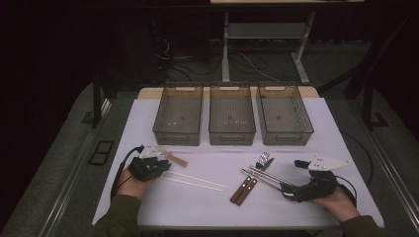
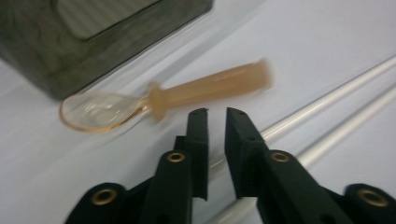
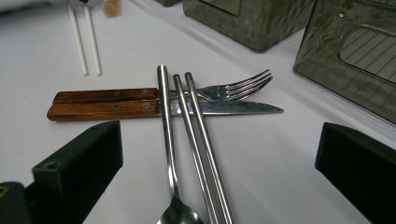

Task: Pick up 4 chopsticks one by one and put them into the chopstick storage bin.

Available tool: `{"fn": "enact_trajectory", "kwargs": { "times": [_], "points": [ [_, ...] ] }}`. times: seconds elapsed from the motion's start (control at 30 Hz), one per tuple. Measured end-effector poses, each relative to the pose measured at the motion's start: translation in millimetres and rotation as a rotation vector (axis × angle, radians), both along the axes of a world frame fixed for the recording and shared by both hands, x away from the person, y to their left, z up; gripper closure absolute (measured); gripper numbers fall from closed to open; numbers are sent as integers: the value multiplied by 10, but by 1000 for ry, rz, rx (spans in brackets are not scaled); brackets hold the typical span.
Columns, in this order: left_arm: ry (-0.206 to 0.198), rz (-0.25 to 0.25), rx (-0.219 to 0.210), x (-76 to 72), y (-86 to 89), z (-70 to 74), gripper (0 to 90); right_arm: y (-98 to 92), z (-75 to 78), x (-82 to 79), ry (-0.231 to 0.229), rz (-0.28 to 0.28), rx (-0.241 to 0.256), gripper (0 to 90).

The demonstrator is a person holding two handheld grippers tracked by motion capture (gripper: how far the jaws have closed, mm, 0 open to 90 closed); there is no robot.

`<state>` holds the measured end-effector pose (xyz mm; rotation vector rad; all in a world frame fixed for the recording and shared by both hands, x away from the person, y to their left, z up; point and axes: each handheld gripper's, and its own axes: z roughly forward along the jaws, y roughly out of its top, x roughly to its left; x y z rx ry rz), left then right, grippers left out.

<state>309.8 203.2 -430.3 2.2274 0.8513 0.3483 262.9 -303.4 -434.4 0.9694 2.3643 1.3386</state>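
Observation:
An amber plastic spoon (image 2: pixel 210 86) with a clear bowl lies just ahead of my left gripper (image 2: pixel 217 112). Its jaws stand almost together with nothing between them. In the high view this gripper (image 1: pixel 167 165) sits at the left beside the amber spoon (image 1: pixel 176 159). Two white chopsticks (image 1: pixel 195 180) run past it. My right gripper (image 3: pixel 219 154) stands wide open over a metal spoon (image 3: pixel 163 116) and two metal chopsticks (image 3: pixel 201 130). These lie across a wood-handled fork (image 3: pixel 243 86) and knife (image 3: pixel 233 108). In the high view the right gripper (image 1: pixel 295 178) is at the right.
Three dark see-through bins (image 1: pixel 179 114) (image 1: pixel 231 114) (image 1: pixel 284 114) stand in a row at the back of the white table (image 1: pixel 197 207). One bin (image 2: pixel 93 42) is close behind the amber spoon. Table legs and cables lie on the floor beyond.

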Motion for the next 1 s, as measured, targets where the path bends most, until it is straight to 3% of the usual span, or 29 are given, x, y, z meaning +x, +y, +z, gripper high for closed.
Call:
{"fn": "enact_trajectory", "kwargs": {
  "times": [0.07, 0.2, 0.37, 0.57, 0.8, 1.0],
  "points": [
    [-5, -31, 6, -38, -40, 17, 690, 1, -2, 2, 1, 1, -2, 6],
    [-4, -110, -37, -83, -154, 63, 595, 5, -5, 4, -1, 4, -4, 6],
    [4, -224, -64, -118, -439, 99, 486, 13, -11, 5, 2, 7, -7, 6],
    [41, -345, -89, -127, -839, 61, 487, 16, -13, 5, 8, 6, -5, 6],
    [50, -439, -38, -113, -1200, -20, 536, 18, -16, 8, 7, 9, -5, 6],
    [58, -497, 12, -111, -1338, -89, 582, 20, -17, 7, 8, 10, -4, 6]
  ]
}}
